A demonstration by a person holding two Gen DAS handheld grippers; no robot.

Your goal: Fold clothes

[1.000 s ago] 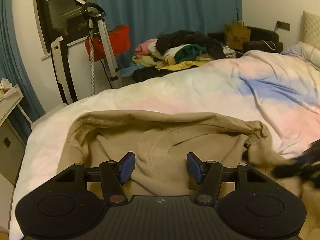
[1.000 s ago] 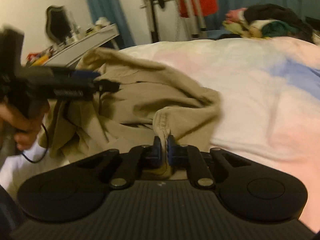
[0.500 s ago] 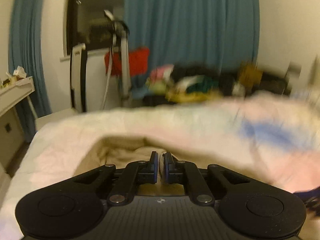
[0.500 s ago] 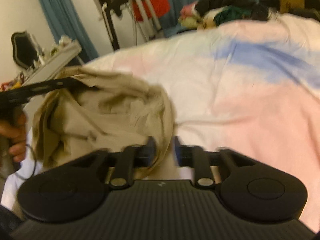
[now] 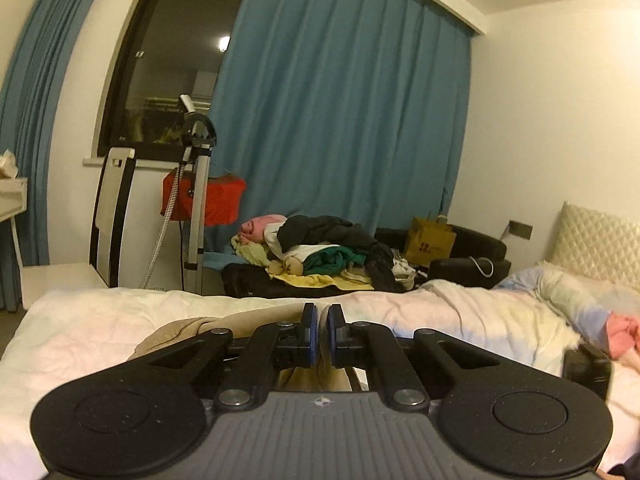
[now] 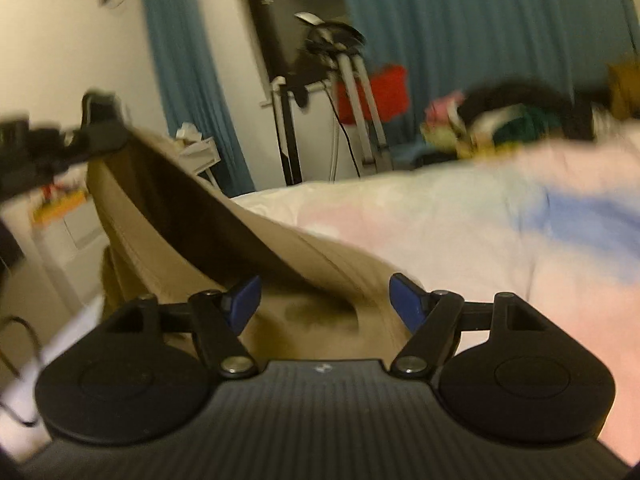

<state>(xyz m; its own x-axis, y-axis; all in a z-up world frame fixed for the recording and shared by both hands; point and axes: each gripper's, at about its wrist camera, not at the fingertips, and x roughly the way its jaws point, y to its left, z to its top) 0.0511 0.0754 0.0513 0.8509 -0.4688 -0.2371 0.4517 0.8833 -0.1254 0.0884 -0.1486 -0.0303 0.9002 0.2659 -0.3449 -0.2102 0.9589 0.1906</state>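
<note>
So, change vs earlier: left gripper (image 5: 320, 334) was spread wide over the flat garment, now pinched tight on a fold of it and raised; right gripper (image 6: 325, 300) was clamped on a cloth edge, now jaws opening, pads off the cloth
Left claw: narrow, blue pads (image 5: 308, 334) squeezing a thin ribbed hem strip
Right claw: wide, garment lies below between the fingers, not pressed
Garment: beige garment (image 6: 240, 248), soft matte knit, one edge stretched taut up to the left gripper (image 6: 60, 144), rest sagging in smooth folds on the bed
Bed: duvet (image 6: 480, 232), quilted, pastel pink, white, blue blotches
Background: clothes pile (image 5: 320, 252), crumpled, mixed colours; blue curtain (image 5: 340, 120), vertical pleats
</note>
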